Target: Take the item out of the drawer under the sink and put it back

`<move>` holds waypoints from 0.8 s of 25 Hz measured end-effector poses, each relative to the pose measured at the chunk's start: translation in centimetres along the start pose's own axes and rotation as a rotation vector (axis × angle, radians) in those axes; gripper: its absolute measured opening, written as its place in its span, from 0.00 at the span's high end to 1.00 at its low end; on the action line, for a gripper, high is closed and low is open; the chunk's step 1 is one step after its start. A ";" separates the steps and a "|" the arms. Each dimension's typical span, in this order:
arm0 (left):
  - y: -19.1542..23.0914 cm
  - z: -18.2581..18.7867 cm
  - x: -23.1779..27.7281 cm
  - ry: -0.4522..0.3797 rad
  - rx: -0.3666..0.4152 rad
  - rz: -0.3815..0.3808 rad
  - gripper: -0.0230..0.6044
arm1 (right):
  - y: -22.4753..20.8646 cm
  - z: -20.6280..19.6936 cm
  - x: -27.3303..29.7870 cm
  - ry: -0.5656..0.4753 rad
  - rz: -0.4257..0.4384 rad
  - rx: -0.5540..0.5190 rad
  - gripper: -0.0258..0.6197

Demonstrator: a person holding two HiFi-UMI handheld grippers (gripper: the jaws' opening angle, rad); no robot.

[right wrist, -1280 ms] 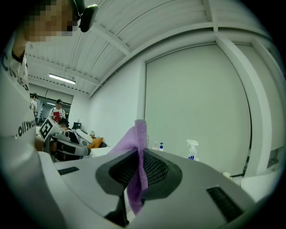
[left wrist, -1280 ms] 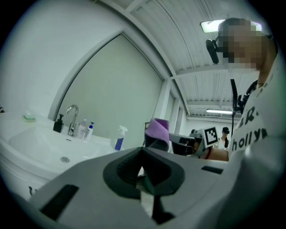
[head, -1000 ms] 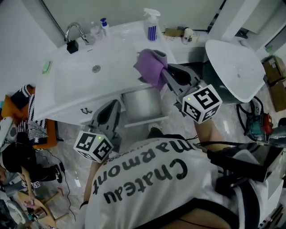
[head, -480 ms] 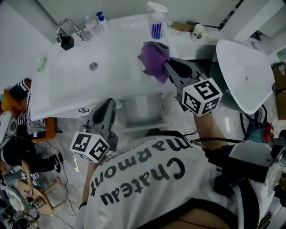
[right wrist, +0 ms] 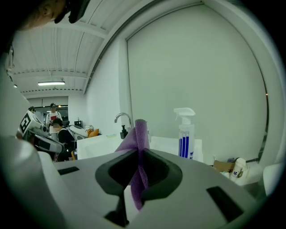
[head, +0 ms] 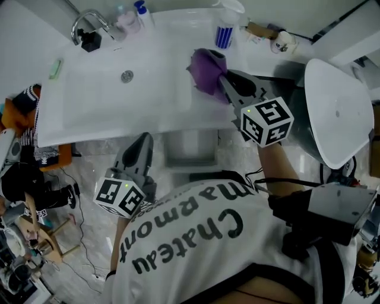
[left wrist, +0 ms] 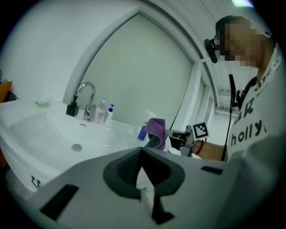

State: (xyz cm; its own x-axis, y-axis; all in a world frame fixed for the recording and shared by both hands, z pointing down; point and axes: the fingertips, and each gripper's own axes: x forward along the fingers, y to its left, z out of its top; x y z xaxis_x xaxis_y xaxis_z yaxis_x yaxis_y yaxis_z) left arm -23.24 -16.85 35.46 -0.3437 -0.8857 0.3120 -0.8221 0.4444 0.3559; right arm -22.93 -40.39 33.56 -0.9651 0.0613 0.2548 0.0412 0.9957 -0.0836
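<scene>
A purple cloth [head: 206, 71] hangs from my right gripper [head: 221, 80], which is shut on it above the right end of the white sink counter [head: 107, 101]. In the right gripper view the cloth [right wrist: 139, 143] stands folded between the pads and droops below them. My left gripper [head: 142, 139] is lower, in front of the sink's front edge, with its jaws together and nothing in them [left wrist: 143, 152]. From the left gripper view the cloth [left wrist: 156, 129] shows past the basin. The drawer [head: 190, 147] under the sink stands pulled out below the counter.
A faucet [head: 89, 27], a soap bottle [head: 141, 9] and a spray bottle [head: 224, 32] stand along the back of the sink. A large white rounded shell [head: 338, 113] lies to the right. Clutter and cables cover the floor at the left [head: 35, 196].
The right gripper has carried the cloth along the right end of the counter, further from the drawer. The left gripper shifted slightly by the sink front. The head view moved forward over the sink.
</scene>
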 end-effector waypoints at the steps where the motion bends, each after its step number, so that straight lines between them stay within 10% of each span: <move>1: 0.3 -0.2 0.2 0.007 -0.007 0.013 0.95 | -0.4 -0.3 0.6 0.005 0.003 0.010 0.89; 11: 1.8 -1.0 1.8 0.048 -0.035 0.082 0.95 | -1.1 0.8 4.4 -0.118 0.145 0.232 0.89; 20: 1.5 -1.1 2.7 0.072 -0.026 0.052 0.95 | -3.2 -4.2 4.0 0.050 0.046 0.165 0.89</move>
State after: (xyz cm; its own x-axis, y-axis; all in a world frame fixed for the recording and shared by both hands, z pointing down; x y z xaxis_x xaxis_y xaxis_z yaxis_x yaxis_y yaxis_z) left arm -24.93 -18.44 37.83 -0.3515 -0.8496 0.3933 -0.7915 0.4941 0.3598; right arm -25.86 -43.06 38.90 -0.9489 0.1136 0.2945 0.0375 0.9670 -0.2521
